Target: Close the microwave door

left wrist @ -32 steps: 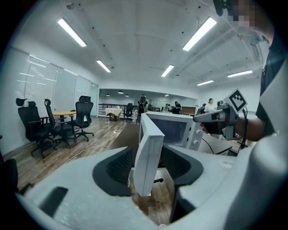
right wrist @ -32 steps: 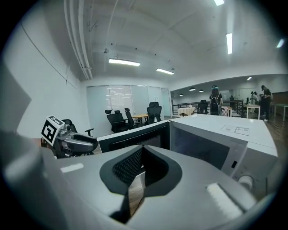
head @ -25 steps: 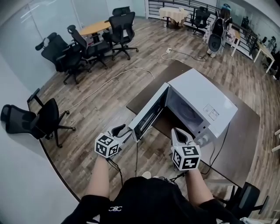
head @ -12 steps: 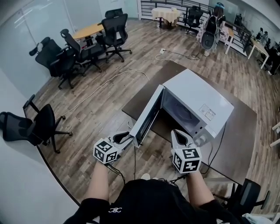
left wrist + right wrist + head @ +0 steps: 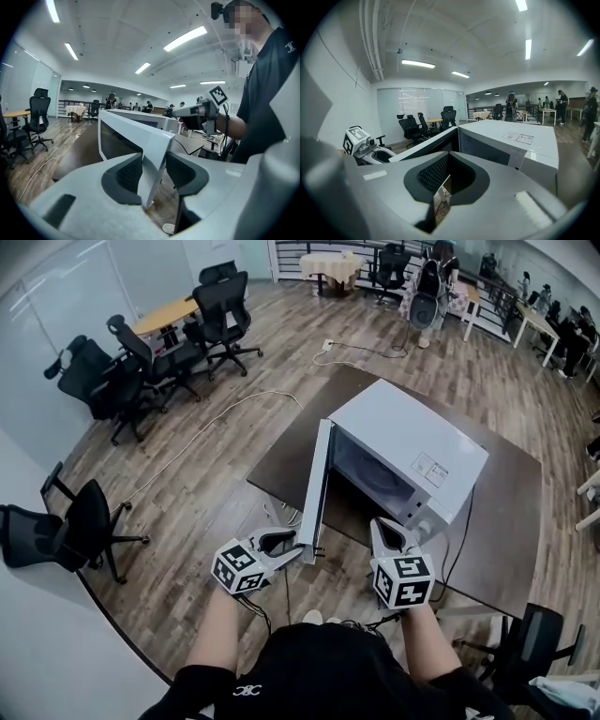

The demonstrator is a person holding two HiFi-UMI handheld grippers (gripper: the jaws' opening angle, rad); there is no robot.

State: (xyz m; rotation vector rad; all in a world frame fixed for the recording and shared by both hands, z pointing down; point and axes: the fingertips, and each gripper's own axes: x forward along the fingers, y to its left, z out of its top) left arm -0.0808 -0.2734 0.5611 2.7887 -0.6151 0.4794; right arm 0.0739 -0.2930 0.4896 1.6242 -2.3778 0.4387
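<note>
Left gripper (image 5: 289,542): clamped on the microwave door (image 5: 320,479), at its near edge.
Right gripper (image 5: 384,531): jaws together, empty, beside the microwave (image 5: 403,432).
Technique: swing the door right along its hinge arc, without twisting.

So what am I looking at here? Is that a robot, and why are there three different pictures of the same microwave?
No robot: a person holds a hand tool with two jaws in each hand. The black-and-white patterned cubes are part of those tools. One picture comes from a camera on the person's head, looking down. The other two come from cameras riding on each tool, looking along its jaws. On the dark table stands a white microwave with its door swung open. The left gripper has its jaws closed on the door's free edge, presumably to swing it shut. The right gripper hovers near the microwave's front corner with its jaws together, holding nothing.
</note>
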